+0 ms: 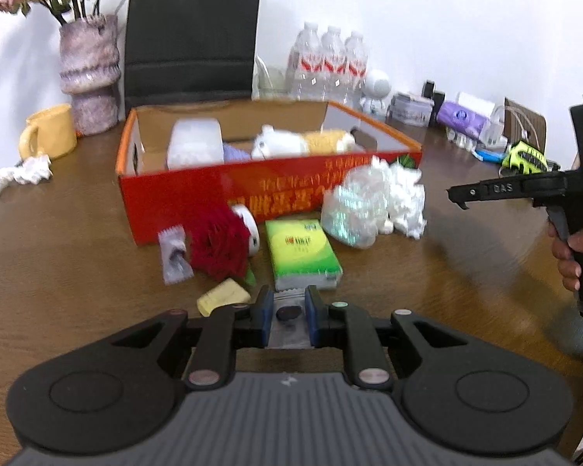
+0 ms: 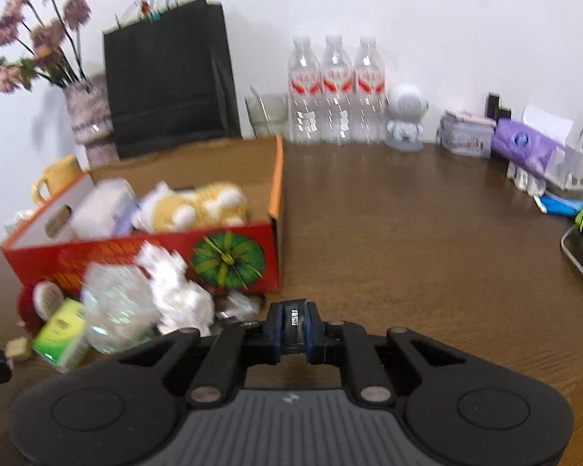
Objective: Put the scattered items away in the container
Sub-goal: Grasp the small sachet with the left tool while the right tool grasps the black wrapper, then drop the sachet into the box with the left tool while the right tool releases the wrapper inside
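Here the left gripper (image 1: 287, 316) has its jaws set either side of a small clear bag (image 1: 287, 324) holding a dark pebble-like object, lying on the table (image 1: 77, 256) in front of the red box (image 1: 198, 190), just nearer than the green tissue pack (image 1: 301, 252). Whether the jaws press it cannot be told. The bag looks light, limp and slippery; grip it across the solid lump. The right gripper (image 2: 293, 326) is clamped on a small dark ribbed object (image 2: 293, 320).
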